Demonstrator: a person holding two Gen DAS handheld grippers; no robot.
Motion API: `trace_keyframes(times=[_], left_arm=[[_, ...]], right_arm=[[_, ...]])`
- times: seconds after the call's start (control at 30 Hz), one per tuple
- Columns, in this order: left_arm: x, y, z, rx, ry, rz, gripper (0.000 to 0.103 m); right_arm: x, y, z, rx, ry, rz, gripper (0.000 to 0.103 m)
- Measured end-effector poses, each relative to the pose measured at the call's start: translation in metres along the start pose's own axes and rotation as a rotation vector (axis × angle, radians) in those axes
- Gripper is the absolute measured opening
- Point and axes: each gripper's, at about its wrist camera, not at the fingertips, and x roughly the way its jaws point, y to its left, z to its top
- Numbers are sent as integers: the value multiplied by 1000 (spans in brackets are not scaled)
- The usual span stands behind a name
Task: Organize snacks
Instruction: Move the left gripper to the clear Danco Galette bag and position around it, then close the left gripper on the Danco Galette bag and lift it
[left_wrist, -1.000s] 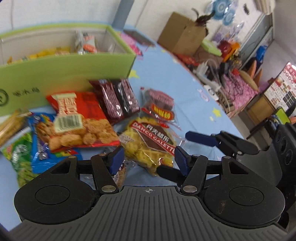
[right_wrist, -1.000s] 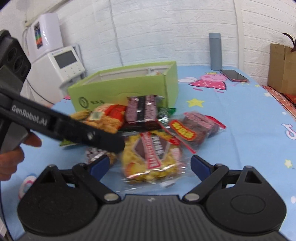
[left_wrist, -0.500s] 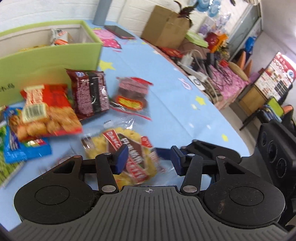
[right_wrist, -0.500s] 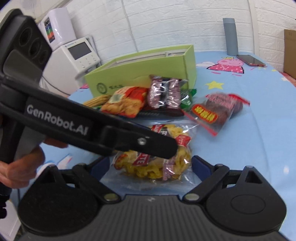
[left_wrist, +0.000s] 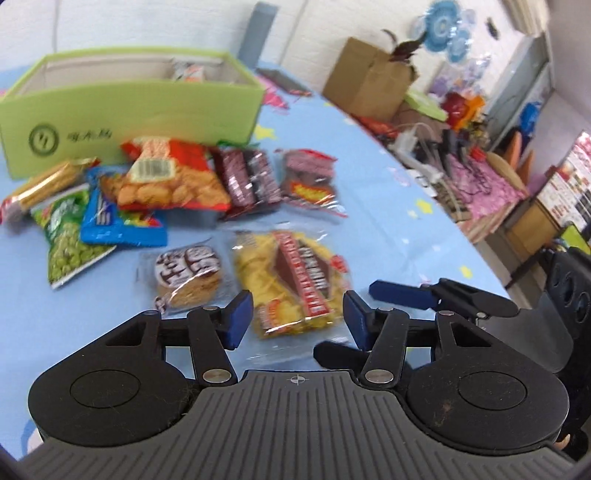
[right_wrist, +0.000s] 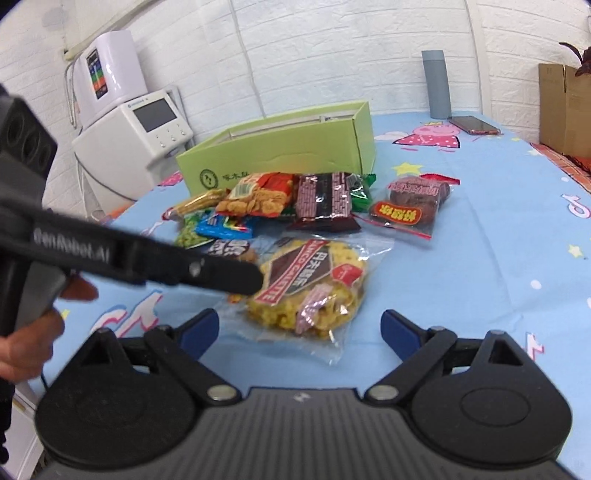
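Left gripper (left_wrist: 297, 315): its jaws are opening a little. The near end of the yellow waffle-cookie bag (left_wrist: 291, 280) sits between the blue pads (left_wrist: 239, 318), but they do not look like they are squeezing it.
Right gripper (right_wrist: 300, 332): spread wide, with nothing in it. The same yellow bag lies flat on the counter (right_wrist: 498, 236) just in front of it.
Small cookie pack (left_wrist: 188, 273): just to the left of the left gripper's tips, right beside the yellow bag.
Other snacks: a pile of packets sits farther ahead of both grippers, between the yellow bag and the green box (right_wrist: 288, 147).
Green box: well ahead of both grippers, open on top, with a few snacks already inside. I think the rest should go there.
What could go wrong: both grippers are close to one bag, so they could bump. The bag is shiny and crinkly, so a pinch on its thin edge could slip. The cookies could crack if squeezed hard. A wide reach could also knock the small cookie pack.
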Motion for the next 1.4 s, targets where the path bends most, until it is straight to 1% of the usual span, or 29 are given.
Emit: trace_keyframes(times=[0.07,0.1,0.13,0.2,0.3,0.37,0.47,0.5,0.53,0.57,0.6,0.63,0.67,0.77,0.83,0.9,1.0,1.1,1.23,1.4], left_arm=[[10,8,-2,-36,16,21,39],[14,10,-3,-47,19,0,38],[17,12,-3,-63,26,-26,37],[19,13,-6,-93,30,-53,37],[12,2,-16,-65,35,-58,38],[4,-5,-29,-51,43,-70,38],[-7,-14,-44,-48,56,-105,42],[-9,-14,-45,-46,51,-108,44],[-11,-12,-44,-46,37,-97,47],[-13,-10,-42,-50,20,-74,54],[-14,-7,-40,-63,2,-52,56],[-15,-2,-37,-80,-7,-45,57],[-13,1,-36,-93,-6,-57,57],[-3,5,-34,-118,24,-84,57],[-3,3,-31,-105,13,-78,57],[-1,0,-28,-105,7,-104,60],[7,-7,-25,-78,21,-107,62],[17,-18,-25,-39,30,-115,62],[21,-28,-26,23,31,-100,61],[27,-29,-23,21,26,-111,60]], right_arm=[[15,-3,2,8,18,-7,94],[16,-1,3,-10,4,-16,94],[19,1,5,-16,13,-13,94],[22,5,6,-19,21,20,94],[15,19,1,-80,26,-20,94],[5,22,-6,-78,25,-24,94],[-12,24,-17,-78,29,-19,94],[-16,25,-20,-81,26,-18,94],[-18,24,-22,-75,23,-14,94],[-19,22,-24,-61,24,-10,94],[-20,19,-24,-45,19,-16,94],[-22,17,-24,-30,10,-30,94],[-22,14,-23,-14,0,-43,94],[-19,10,-21,-2,-2,-49,94],[-18,10,-21,-8,-1,-62,94],[-21,8,-22,-5,-1,-67,94],[-21,3,-23,19,5,-71,94],[-16,2,-23,19,3,-72,94],[-15,1,-22,11,3,-78,94],[-19,-12,-21,49,-11,-76,94]])
